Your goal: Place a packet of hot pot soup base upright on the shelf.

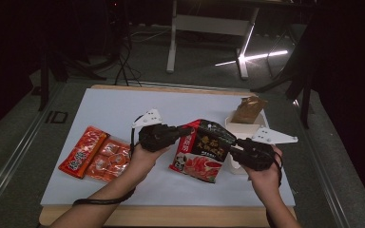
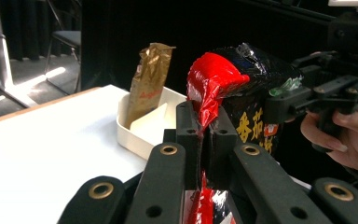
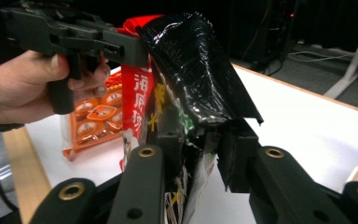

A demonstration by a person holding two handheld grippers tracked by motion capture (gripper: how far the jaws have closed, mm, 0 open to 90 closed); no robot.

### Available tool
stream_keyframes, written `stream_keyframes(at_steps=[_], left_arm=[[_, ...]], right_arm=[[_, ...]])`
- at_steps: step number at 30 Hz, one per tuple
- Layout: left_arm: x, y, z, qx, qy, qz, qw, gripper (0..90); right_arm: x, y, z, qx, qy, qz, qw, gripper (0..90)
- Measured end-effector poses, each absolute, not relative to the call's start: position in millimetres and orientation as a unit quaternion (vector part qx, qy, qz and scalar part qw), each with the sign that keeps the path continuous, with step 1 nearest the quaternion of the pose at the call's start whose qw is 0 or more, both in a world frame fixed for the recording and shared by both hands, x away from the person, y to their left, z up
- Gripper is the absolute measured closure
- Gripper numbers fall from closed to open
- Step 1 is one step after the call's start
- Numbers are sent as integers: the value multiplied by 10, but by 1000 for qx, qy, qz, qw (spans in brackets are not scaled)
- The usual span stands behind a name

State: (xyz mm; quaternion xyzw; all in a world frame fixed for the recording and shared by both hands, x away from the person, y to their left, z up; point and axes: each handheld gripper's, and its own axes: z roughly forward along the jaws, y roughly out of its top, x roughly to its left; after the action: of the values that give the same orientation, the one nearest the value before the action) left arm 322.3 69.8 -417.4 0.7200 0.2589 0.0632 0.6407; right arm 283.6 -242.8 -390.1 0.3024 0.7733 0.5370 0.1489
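A black and red noodle pack [image 1: 202, 149] hangs tilted above the white table top [image 1: 119, 107], held from both sides. My left gripper [image 1: 186, 129] is shut on its red upper left edge; in the left gripper view the red film [image 2: 212, 79] is pinched between the jaws [image 2: 204, 123]. My right gripper [image 1: 232, 145] is at the pack's right edge. In the right gripper view the crumpled pack [image 3: 191, 60] fills the gap between its jaws [image 3: 198, 144], which press on it. The left hand and its gripper [image 3: 74, 35] show beyond the pack there.
A white tray [image 1: 235, 127] at the right holds an upright gold pouch [image 1: 248, 110], just behind my right gripper. Two orange-red snack packs [image 1: 83, 153] [image 1: 111, 159] lie flat at the left. Table legs and cables stand on the floor beyond the far edge.
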Motion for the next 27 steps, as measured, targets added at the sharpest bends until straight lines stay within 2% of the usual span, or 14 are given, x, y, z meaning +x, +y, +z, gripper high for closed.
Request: stream_keyframes(at_steps=[7, 12, 13, 15, 17, 20, 21, 24, 27], left_arm=[[3243, 734, -4204, 723, 256, 44, 640, 850], [3266, 768, -4204, 722, 253, 15, 644, 768], [3267, 770, -4201, 723, 252, 11, 643, 737], [3262, 781, -4187, 725, 254, 10, 640, 612], [3253, 798, -4178, 726, 257, 1, 638, 588], [3217, 814, -4188, 729, 254, 3, 635, 503], [3204, 816, -4198, 731, 254, 6, 634, 434], [3166, 841, -4233, 734, 245, 13, 633, 388], [3123, 863, -4272, 736, 243, 9, 631, 246]], right_arm=[[2860, -2421, -3838, 308, 777, 531, 139, 776], [2849, -2429, -3774, 300, 778, 533, 142, 779], [2848, -2433, -3759, 297, 779, 533, 146, 778], [2855, -2448, -3732, 297, 779, 532, 147, 778], [2869, -2474, -3708, 300, 778, 531, 152, 777], [2888, -2521, -3674, 306, 773, 534, 156, 776], [2896, -2547, -3643, 307, 770, 536, 161, 776], [2905, -2571, -3606, 308, 766, 540, 164, 777], [2927, -2599, -3537, 309, 760, 547, 169, 777]])
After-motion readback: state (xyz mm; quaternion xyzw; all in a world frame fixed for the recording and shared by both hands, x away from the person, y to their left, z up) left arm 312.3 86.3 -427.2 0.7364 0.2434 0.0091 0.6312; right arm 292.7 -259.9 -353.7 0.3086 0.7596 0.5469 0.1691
